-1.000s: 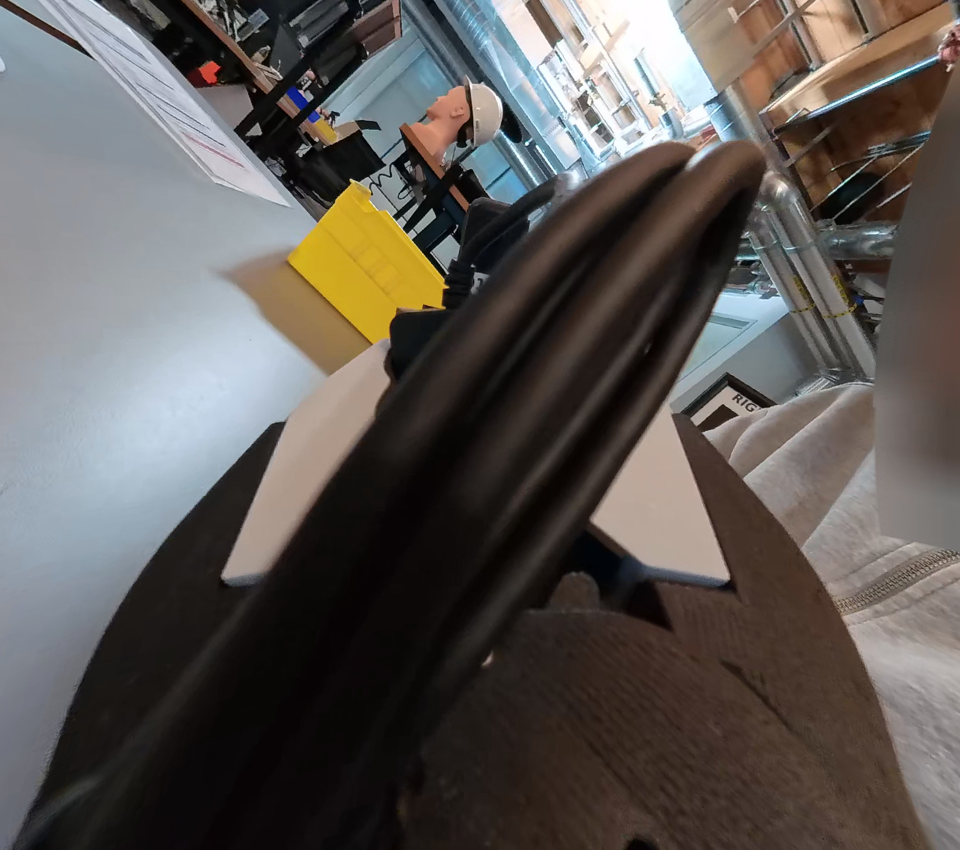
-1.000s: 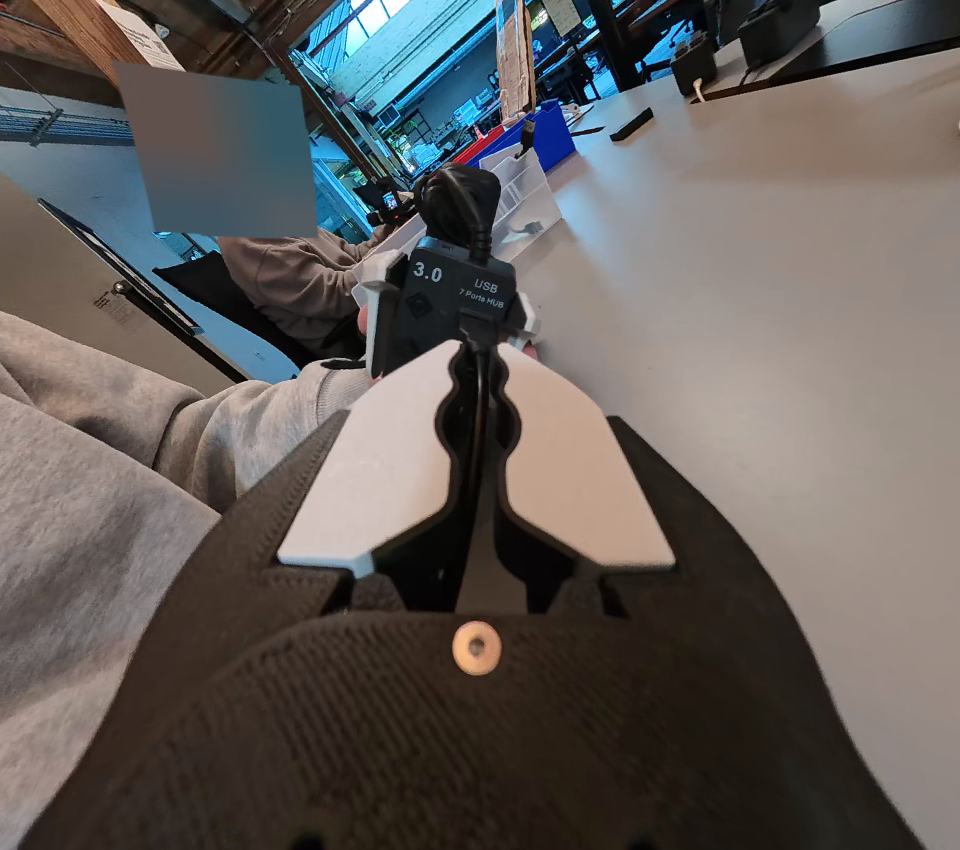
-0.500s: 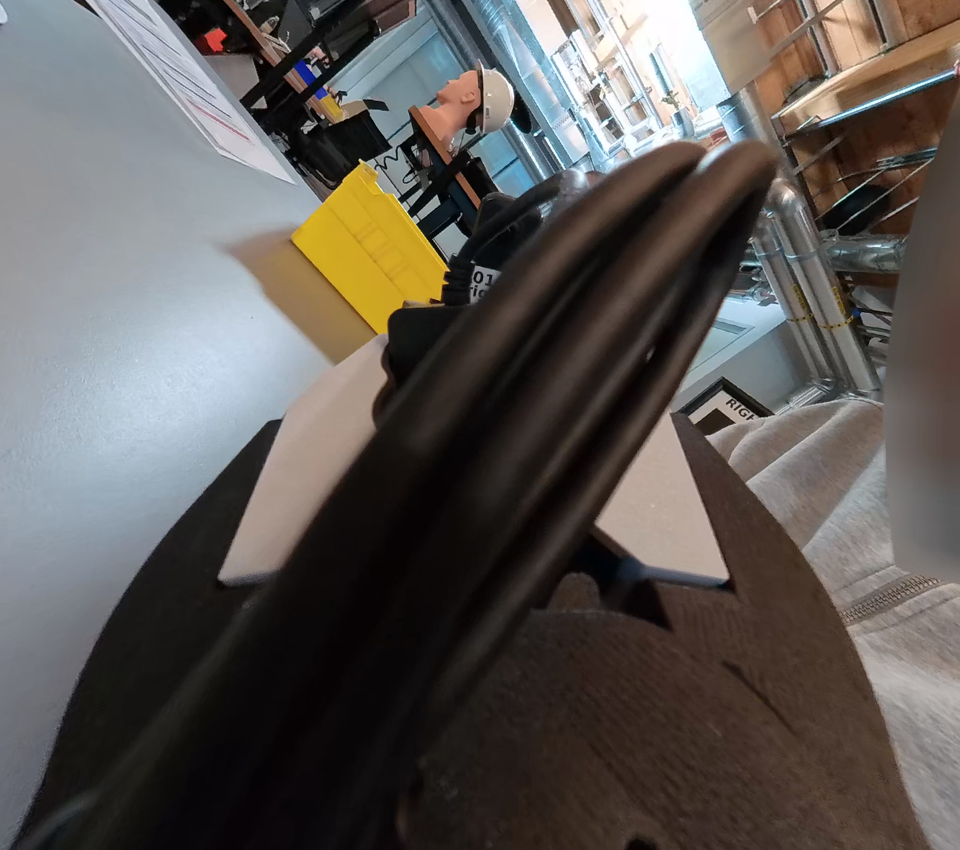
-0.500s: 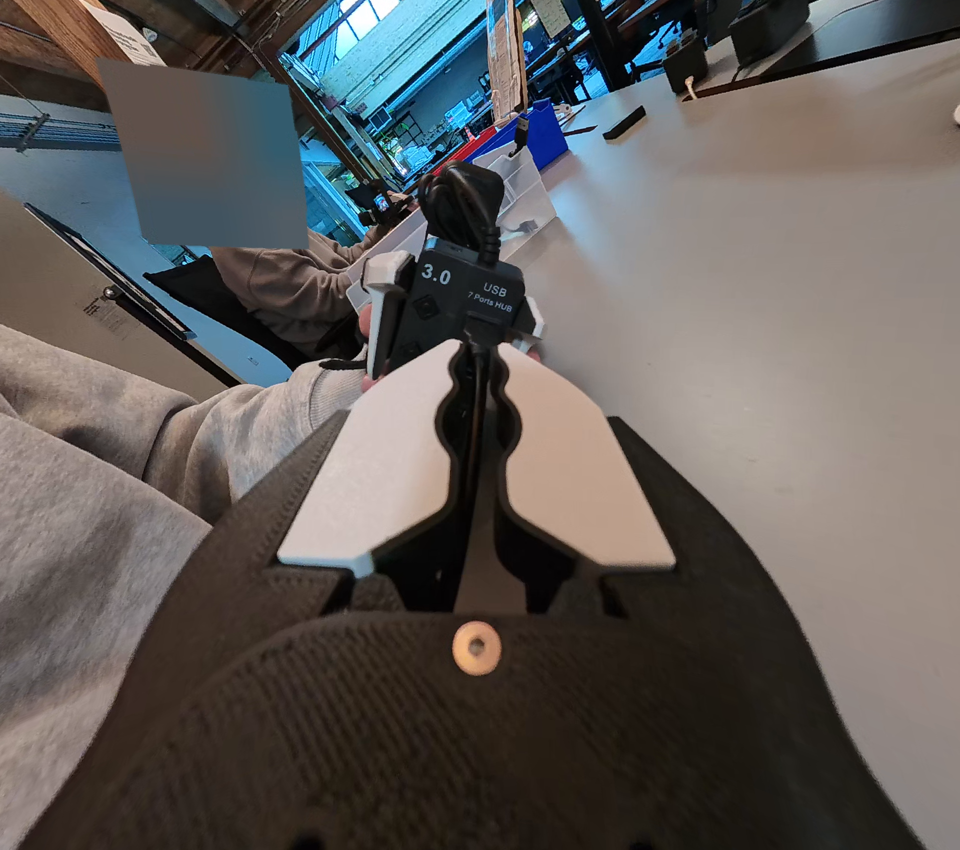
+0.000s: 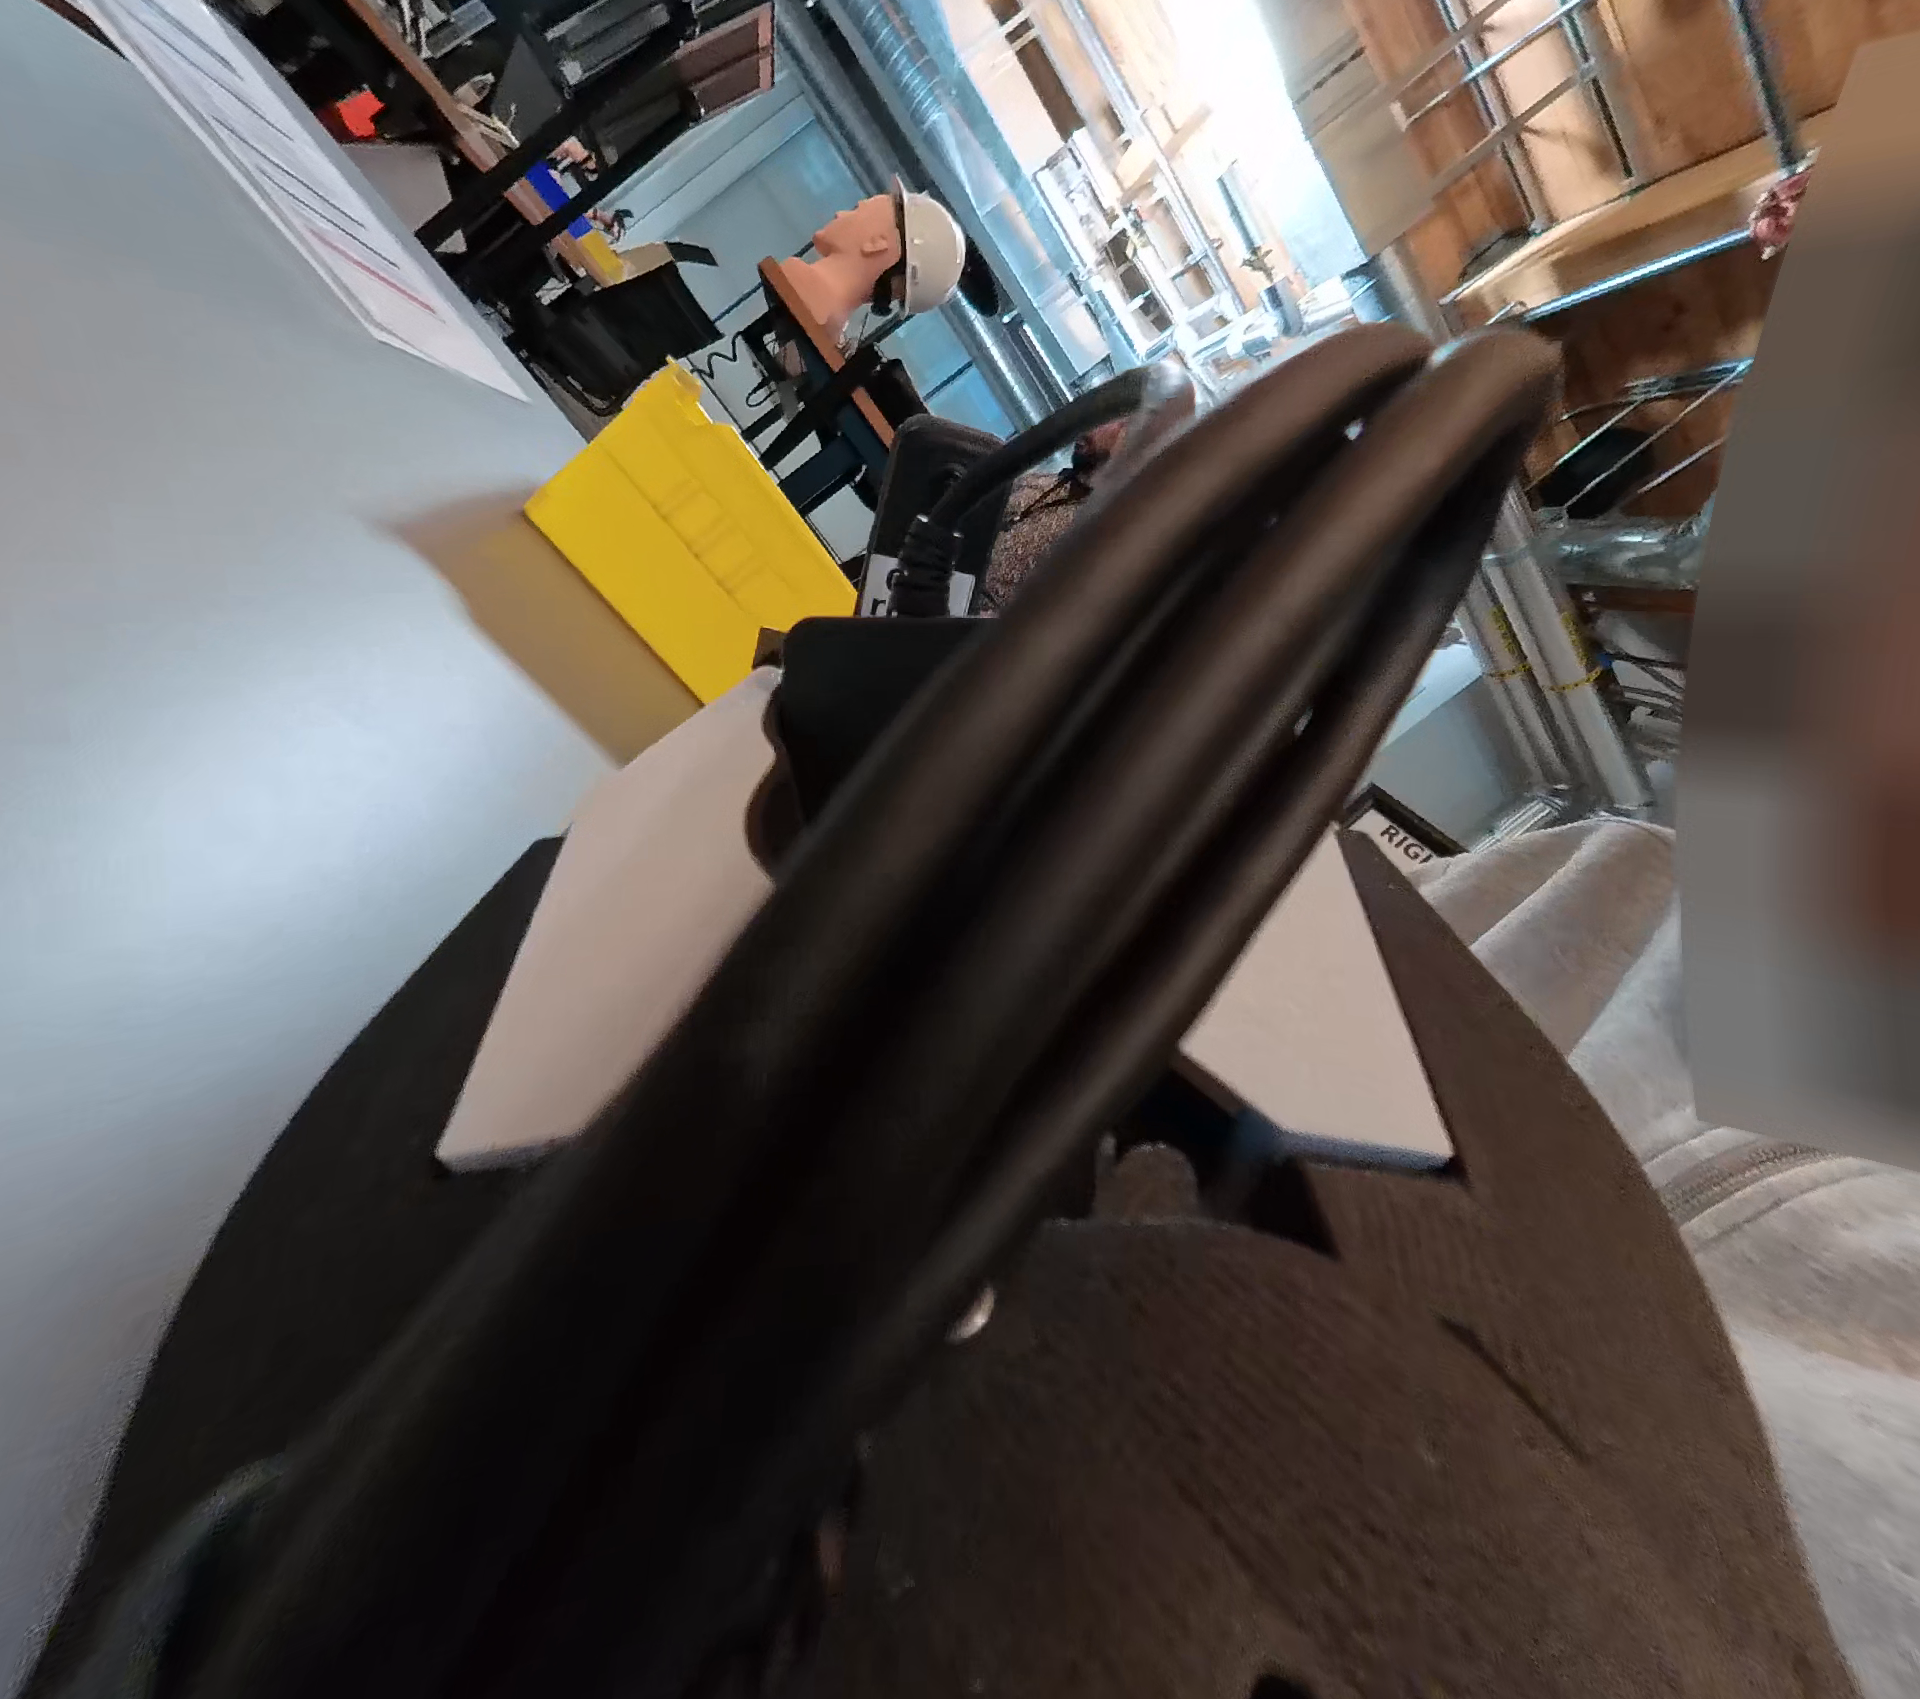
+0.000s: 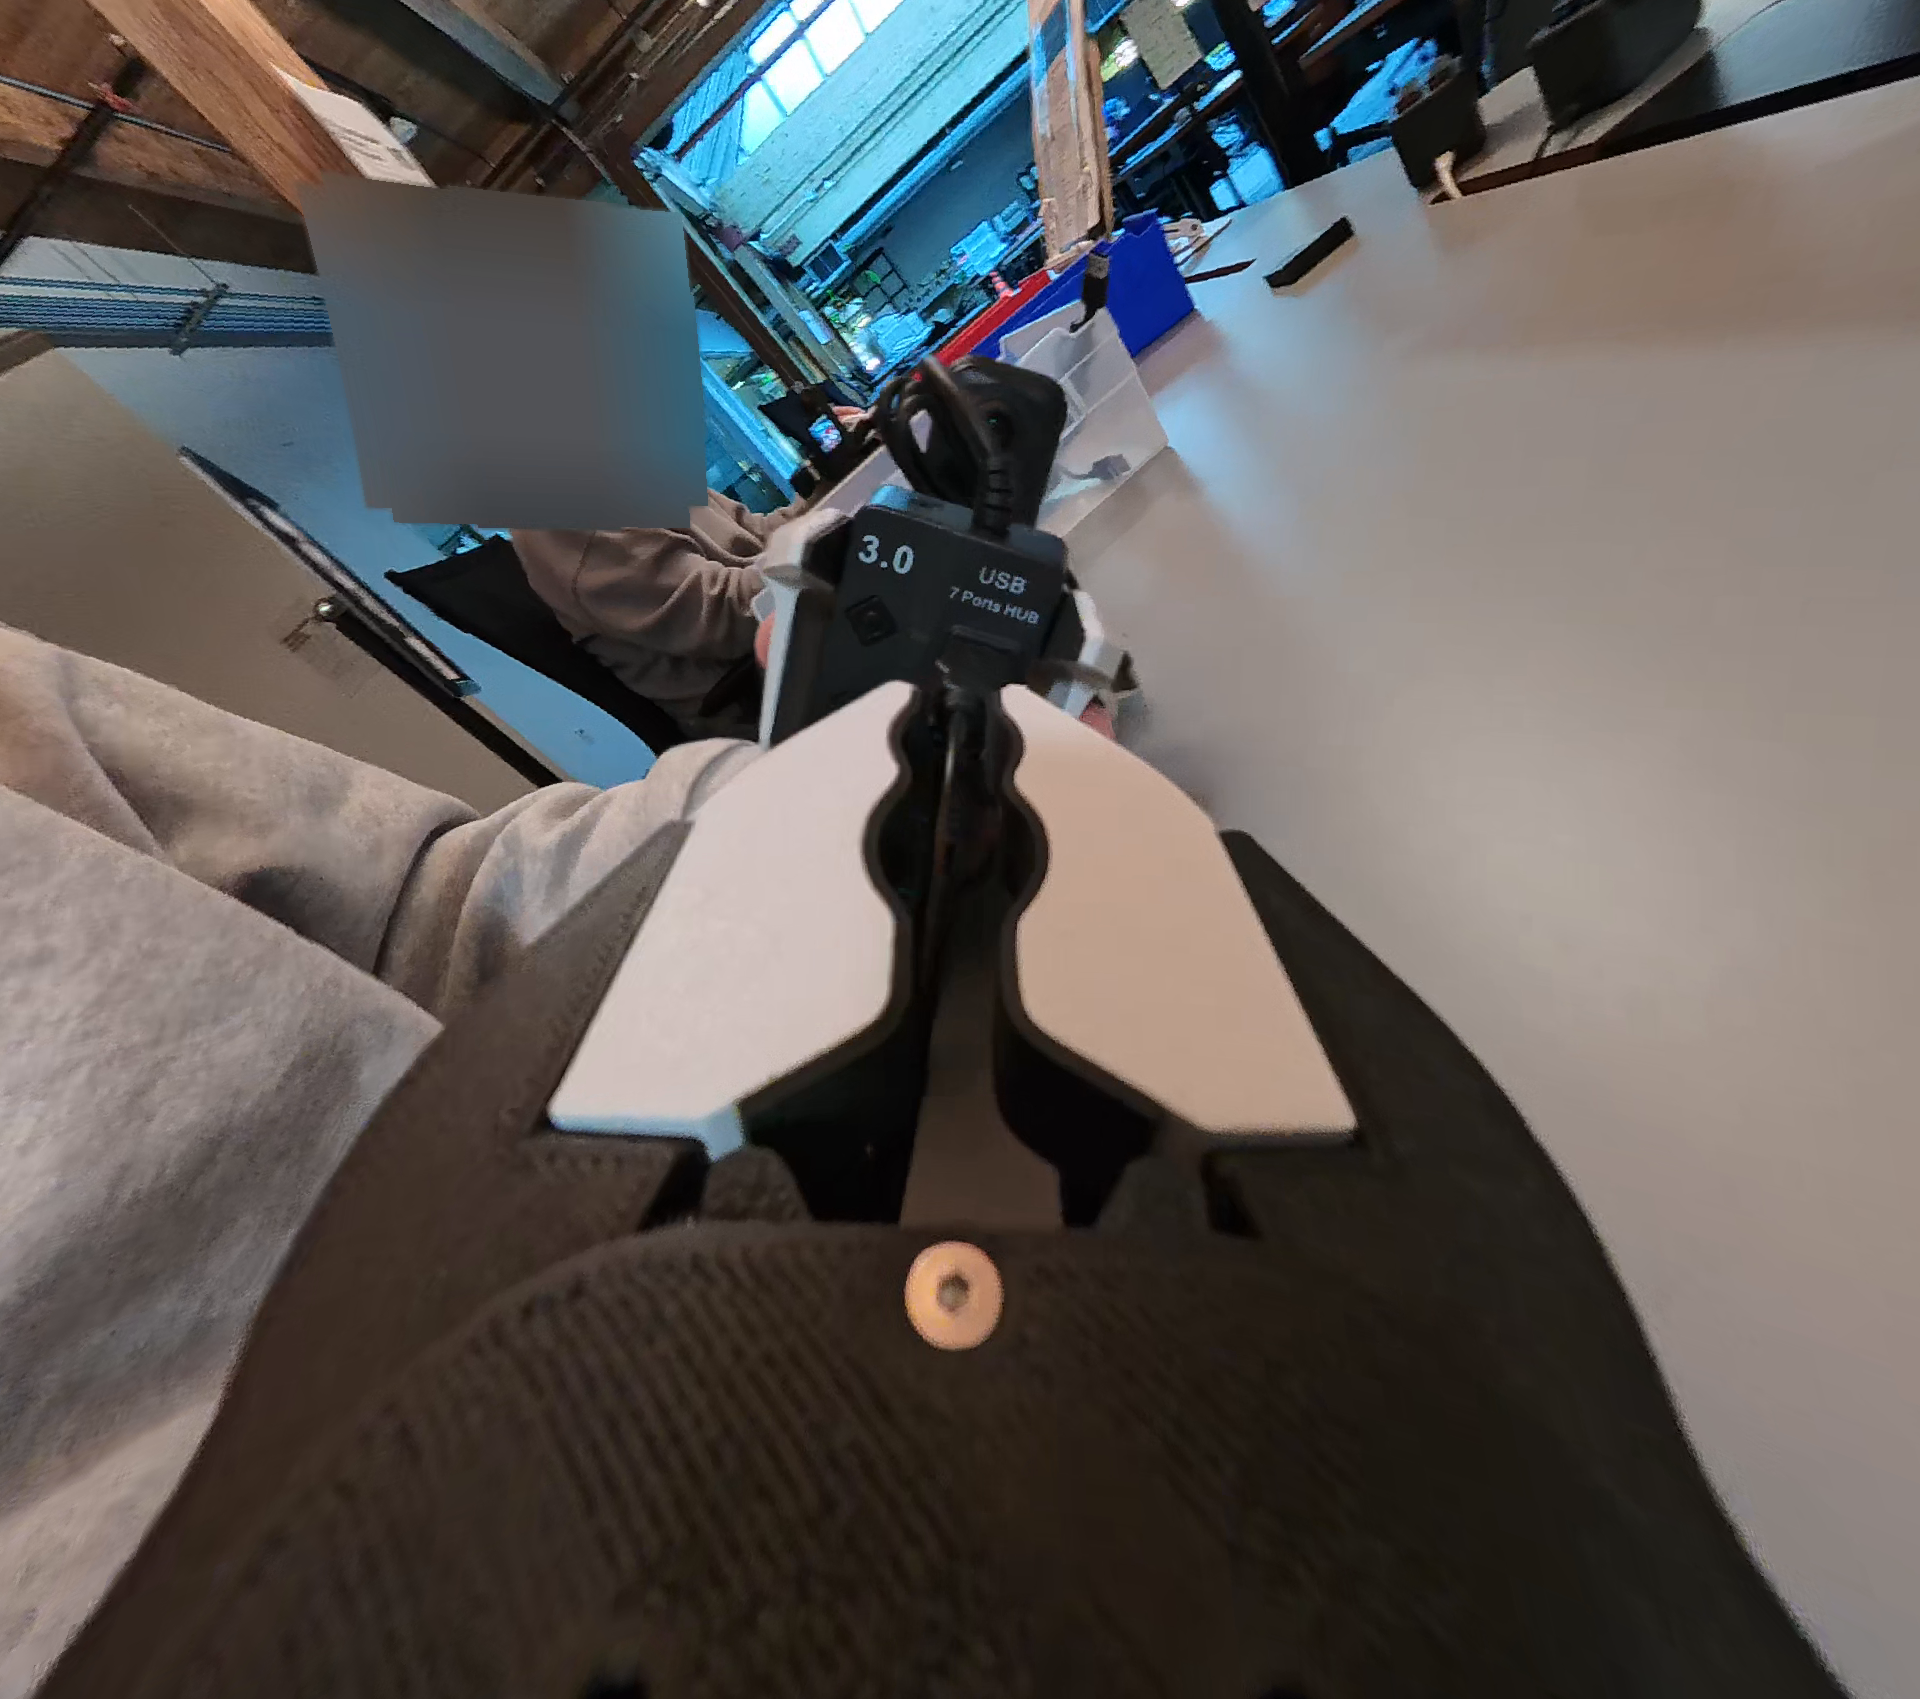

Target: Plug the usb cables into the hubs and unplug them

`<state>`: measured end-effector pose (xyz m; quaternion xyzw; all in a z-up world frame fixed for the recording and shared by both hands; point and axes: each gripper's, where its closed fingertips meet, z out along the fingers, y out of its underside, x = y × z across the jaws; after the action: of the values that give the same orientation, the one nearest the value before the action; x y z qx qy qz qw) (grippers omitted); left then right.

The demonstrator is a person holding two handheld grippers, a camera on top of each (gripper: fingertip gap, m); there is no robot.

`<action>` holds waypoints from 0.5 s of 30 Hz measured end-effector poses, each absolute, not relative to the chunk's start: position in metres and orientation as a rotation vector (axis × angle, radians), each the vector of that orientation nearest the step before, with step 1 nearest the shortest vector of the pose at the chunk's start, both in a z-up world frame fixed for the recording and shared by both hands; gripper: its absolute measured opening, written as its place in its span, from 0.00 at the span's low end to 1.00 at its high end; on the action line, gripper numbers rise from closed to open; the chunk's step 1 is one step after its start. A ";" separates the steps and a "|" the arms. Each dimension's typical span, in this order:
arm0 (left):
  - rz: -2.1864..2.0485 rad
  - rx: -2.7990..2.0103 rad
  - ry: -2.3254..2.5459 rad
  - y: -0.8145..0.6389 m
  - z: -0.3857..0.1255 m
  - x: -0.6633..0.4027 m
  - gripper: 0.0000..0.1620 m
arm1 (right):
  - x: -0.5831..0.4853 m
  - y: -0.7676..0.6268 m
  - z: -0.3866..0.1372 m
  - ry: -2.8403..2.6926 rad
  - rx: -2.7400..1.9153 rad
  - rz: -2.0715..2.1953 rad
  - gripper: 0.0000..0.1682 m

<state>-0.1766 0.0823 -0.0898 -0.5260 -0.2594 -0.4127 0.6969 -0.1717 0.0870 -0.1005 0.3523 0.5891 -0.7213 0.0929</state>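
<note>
A black USB hub point(image 6: 935, 600) is held up over the grey table point(image 6: 1507, 662) between the white fingers point(image 6: 795, 610) of my left gripper. My right gripper point(image 6: 956, 699) is shut on a thin black USB cable plug point(image 6: 954, 719). The plug's tip meets a port on the hub's near face, and I cannot tell how deep it sits. In the left wrist view my left gripper point(image 5: 1018, 745) is shut on the hub point(image 5: 862, 683). Thick black cable loops point(image 5: 1195, 610) drape over it and hide the fingertips.
A yellow bin point(image 5: 686, 548) and a paper sheet point(image 5: 260, 143) lie on the table ahead of the left gripper. A clear tray point(image 6: 1091, 392), a blue bin point(image 6: 1138, 288) and a small black block point(image 6: 1309, 265) sit farther off. A grey sleeve point(image 6: 260, 922) is close on the left. The tips of both grippers are at nearly the same place.
Almost nothing has changed. Both grippers keep their grips and the hub and plug stay together. Both views have shifted slightly and are now a little blurred.
</note>
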 end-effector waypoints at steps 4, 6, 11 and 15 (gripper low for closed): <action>-0.916 -1.192 -0.571 0.084 -0.089 -0.174 0.37 | -0.174 0.100 -0.089 1.729 1.017 -2.234 0.16; -0.918 -1.193 -0.575 0.084 -0.090 -0.174 0.37 | -0.177 0.110 -0.080 1.767 1.016 -2.342 0.18; -0.931 -1.196 -0.609 0.083 -0.094 -0.179 0.35 | -0.172 0.105 -0.087 2.306 0.806 -2.385 0.19; -0.946 -1.198 -0.622 0.084 -0.095 -0.179 0.35 | -0.166 0.092 -0.097 2.564 0.641 -2.338 0.18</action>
<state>-0.1785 0.0838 -0.0954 -0.5336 -0.2771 -0.4211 0.6791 -0.1656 0.0921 -0.0975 0.1783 0.7130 -0.6502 -0.1926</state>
